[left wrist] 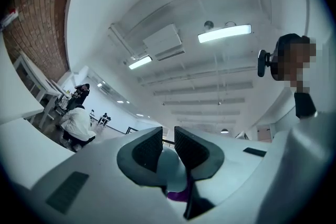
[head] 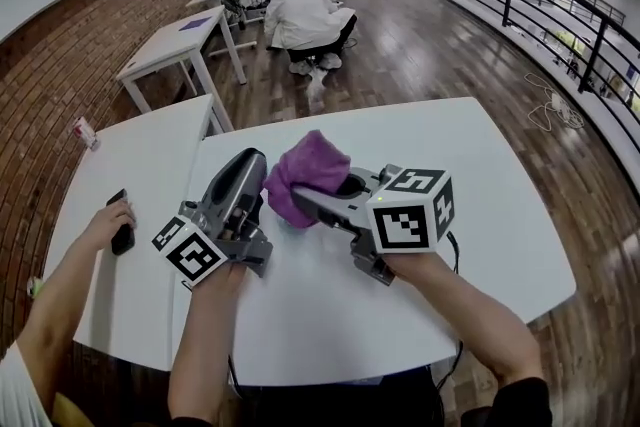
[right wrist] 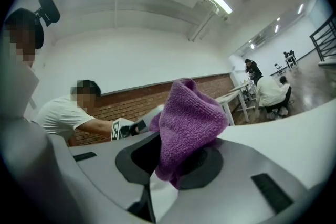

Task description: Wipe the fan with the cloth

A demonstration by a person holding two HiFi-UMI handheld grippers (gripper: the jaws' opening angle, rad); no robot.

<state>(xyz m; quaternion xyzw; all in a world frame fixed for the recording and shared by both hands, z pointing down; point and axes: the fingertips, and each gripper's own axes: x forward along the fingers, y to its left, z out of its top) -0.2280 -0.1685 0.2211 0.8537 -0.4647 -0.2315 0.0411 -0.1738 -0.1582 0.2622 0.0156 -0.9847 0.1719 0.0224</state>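
Cloth (right wrist: pixel 189 123), purple and bunched, is sitting clamped in our right claw (right wrist: pixel 173 157) over the white counter (head: pixel 420 155). We are pinching our left claw (left wrist: pixel 168 147) narrowly on a pale blue piece, apparently the fan (left wrist: pixel 170 168), just beside the cloth.

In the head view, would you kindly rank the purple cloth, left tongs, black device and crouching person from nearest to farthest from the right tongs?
1. Purple cloth, clamped in the right tongs.
2. Left tongs, just left.
3. Black device, on the left-hand table.
4. Crouching person, on the floor beyond.
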